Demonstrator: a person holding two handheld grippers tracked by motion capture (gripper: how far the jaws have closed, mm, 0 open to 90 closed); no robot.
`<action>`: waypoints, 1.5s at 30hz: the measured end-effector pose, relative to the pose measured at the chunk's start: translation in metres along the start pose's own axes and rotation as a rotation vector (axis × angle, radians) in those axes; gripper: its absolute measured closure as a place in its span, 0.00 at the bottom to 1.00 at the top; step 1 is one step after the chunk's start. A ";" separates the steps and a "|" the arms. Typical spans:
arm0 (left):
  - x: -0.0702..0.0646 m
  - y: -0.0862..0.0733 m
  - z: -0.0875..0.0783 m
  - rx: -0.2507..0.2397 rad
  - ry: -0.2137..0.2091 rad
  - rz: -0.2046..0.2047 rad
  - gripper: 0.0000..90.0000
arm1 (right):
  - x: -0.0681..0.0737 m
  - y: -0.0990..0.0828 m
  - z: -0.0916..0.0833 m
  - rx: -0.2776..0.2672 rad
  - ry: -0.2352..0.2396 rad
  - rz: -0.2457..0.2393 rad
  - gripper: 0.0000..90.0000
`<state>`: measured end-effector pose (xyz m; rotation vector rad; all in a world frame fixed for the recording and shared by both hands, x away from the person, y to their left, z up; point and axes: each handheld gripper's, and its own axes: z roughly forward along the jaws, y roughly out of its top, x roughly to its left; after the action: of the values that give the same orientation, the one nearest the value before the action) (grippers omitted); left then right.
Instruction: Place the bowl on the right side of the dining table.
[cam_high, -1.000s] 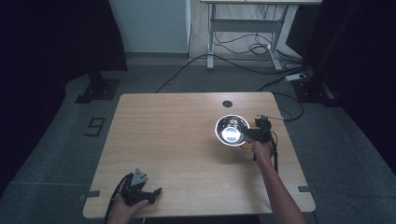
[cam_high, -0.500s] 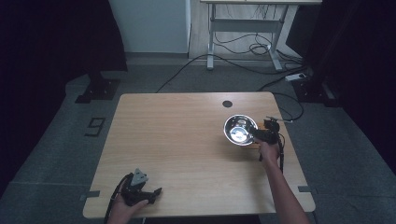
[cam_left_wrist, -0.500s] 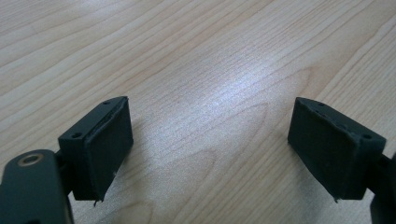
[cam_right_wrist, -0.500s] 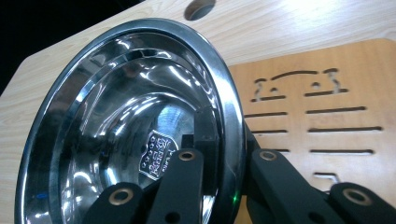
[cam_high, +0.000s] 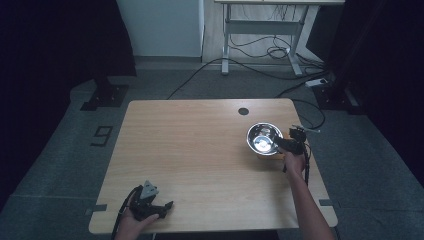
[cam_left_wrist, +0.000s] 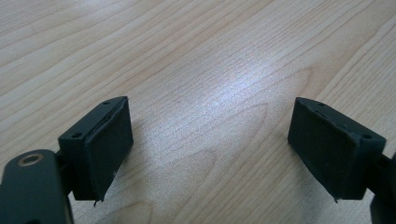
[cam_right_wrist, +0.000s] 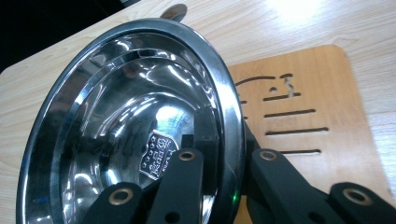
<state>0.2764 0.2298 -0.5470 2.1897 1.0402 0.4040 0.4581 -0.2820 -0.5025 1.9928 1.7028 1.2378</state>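
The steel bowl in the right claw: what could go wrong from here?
1. The right claw pinches only the rim of the tilted steel bowl; the smooth metal might slip out.
2. The bowl hangs above a slotted wooden board and could land hard or off-centre on it, near the table edge.

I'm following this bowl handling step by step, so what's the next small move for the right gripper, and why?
Probably lower the steel bowl onto the slotted wooden board beneath it. The right gripper is shut on the bowl's rim, one jaw inside and one outside, and the bowl hangs tilted over the board at the table's right side. The left gripper rests open.
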 end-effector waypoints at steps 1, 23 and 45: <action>0.000 0.000 0.000 0.000 0.000 0.000 0.15 | -0.002 0.000 -0.001 0.001 -0.004 0.002 0.96; 0.000 0.000 0.000 0.000 0.000 0.000 0.15 | -0.044 -0.002 0.007 -0.010 -0.100 0.084 0.96; 0.000 0.000 0.000 0.000 0.000 0.000 0.15 | -0.054 -0.006 0.020 -0.026 -0.094 0.143 0.91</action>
<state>0.2764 0.2297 -0.5470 2.1893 1.0402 0.4040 0.4703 -0.3225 -0.5418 2.1539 1.5165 1.1831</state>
